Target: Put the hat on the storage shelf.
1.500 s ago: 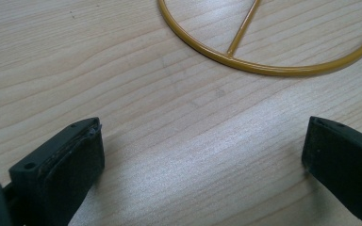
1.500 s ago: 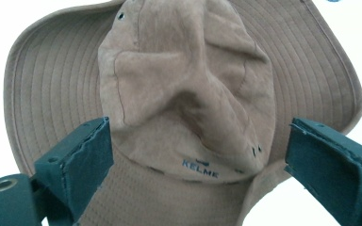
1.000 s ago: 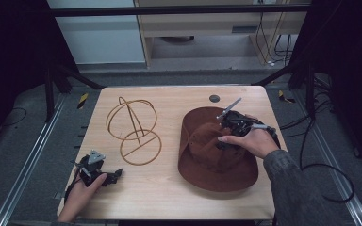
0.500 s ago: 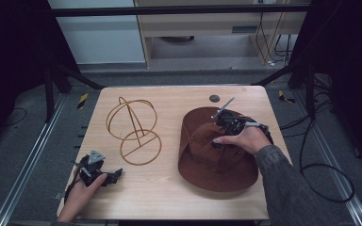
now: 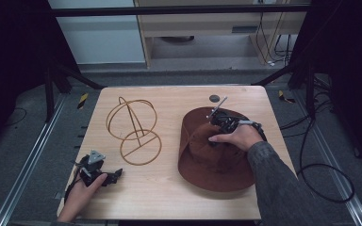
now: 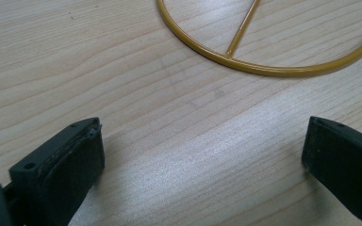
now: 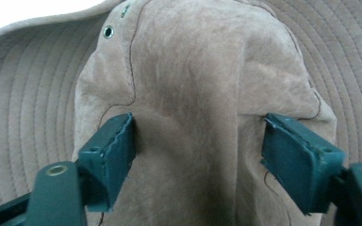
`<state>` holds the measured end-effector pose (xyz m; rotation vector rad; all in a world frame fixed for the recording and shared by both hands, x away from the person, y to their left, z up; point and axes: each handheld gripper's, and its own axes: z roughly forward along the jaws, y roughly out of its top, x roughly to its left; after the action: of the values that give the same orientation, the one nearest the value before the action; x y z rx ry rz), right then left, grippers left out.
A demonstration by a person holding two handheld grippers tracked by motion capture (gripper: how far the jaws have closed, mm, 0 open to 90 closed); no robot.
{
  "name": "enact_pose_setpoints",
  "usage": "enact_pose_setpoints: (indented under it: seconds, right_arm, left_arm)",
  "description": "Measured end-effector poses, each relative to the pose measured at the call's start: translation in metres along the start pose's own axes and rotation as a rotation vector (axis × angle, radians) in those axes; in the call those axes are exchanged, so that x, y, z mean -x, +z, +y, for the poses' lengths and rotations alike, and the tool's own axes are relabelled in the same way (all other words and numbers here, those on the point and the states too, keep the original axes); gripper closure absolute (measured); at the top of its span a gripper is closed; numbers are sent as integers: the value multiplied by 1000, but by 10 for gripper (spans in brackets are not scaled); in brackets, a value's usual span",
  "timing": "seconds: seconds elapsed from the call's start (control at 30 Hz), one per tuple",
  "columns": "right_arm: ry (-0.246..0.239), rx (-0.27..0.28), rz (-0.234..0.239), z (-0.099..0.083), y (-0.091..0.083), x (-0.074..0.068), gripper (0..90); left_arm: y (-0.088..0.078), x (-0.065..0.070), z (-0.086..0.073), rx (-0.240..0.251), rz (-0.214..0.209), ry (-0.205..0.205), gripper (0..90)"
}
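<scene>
On wood-grain table (image 5: pixel 169 188), soft suede hat (image 5: pixel 207 155), wire stand (image 5: pixel 132 127)

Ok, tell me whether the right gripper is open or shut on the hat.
Open. In the right gripper view the right gripper has its fingers spread wide, straddling the brown hat's crown without pinching it together.

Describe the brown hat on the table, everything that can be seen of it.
The hat is brown, soft and suede-like, with a wide round brim stitched in concentric rows and small metal eyelets on the side of the crown. It lies brim-down on the right half of the wooden table, beside the wire stand and apart from it. The right gripper straddles the crown, its jaws apart with the fabric bulging between them; whether they squeeze it is unclear.
</scene>
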<state>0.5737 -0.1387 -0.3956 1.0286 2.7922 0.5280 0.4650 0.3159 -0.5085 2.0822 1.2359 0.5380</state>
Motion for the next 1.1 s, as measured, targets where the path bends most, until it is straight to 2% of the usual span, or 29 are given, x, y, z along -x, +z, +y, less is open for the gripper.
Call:
enact_pose_setpoints:
  seconds: [0.27, 0.37, 0.43, 0.47, 0.67, 0.8, 0.93, 1.1]
  right_arm:
    - [-5, -17, -4, 0, 6, 3, 390]
    - [-2, -21, -2, 0, 5, 2, 512]
    - [-17, -24, 2, -1, 4, 3, 657]
    - [-17, -24, 2, -1, 4, 3, 657]
    - [-15, -29, 8, -3, 1, 5, 861]
    - [-32, -20, 11, -3, -1, 4, 891]
    - [-29, -7, 14, -4, -5, 4, 891]
    - [-39, 17, -3, -3, -18, 2, 892]
  left_arm:
    - [0, 0, 0, 3, 0, -4, 0]
    - [0, 0, 0, 3, 0, -4, 0]
    - [0, 0, 0, 3, 0, -4, 0]
    - [0, 0, 0, 3, 0, -4, 0]
    - [0, 0, 0, 3, 0, -4, 0]
    - [0, 0, 0, 3, 0, -4, 0]
    - [0, 0, 0, 3, 0, -4, 0]
    - [0, 0, 0, 4, 0, -5, 0]
